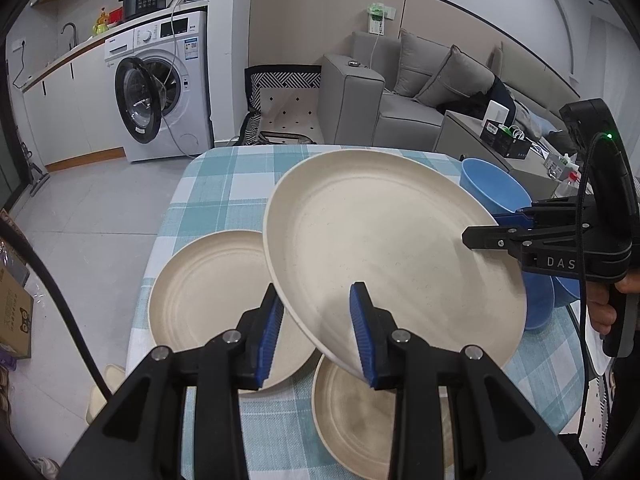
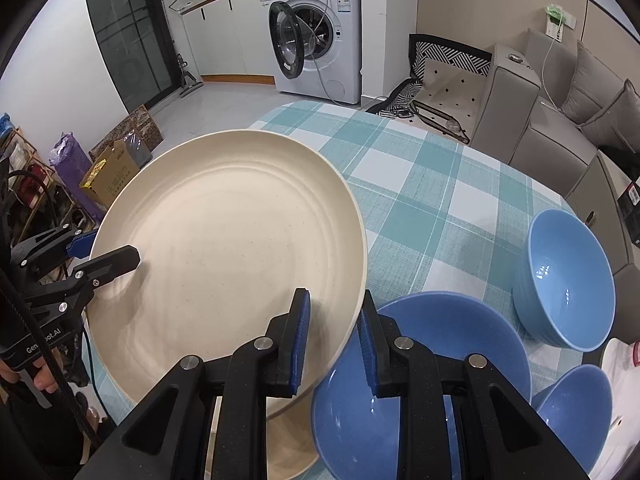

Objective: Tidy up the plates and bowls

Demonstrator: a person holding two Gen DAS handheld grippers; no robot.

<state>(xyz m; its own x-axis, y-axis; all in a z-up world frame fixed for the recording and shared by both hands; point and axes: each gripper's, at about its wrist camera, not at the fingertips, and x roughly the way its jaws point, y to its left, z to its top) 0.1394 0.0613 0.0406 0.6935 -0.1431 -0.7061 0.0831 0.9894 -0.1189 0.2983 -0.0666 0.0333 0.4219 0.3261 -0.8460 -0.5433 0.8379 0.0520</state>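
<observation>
A large cream plate is held tilted above the table; it also shows in the right wrist view. My left gripper straddles its near rim, jaws wide, one pad above and one below. My right gripper straddles the opposite rim the same way; it shows at the right in the left wrist view. Two more cream plates lie on the cloth: one at left, one under the held plate. Three blue bowls stand at right.
The table has a teal checked cloth. A washing machine with open door stands behind, a grey sofa at the back right. Cardboard boxes sit on the floor left of the table.
</observation>
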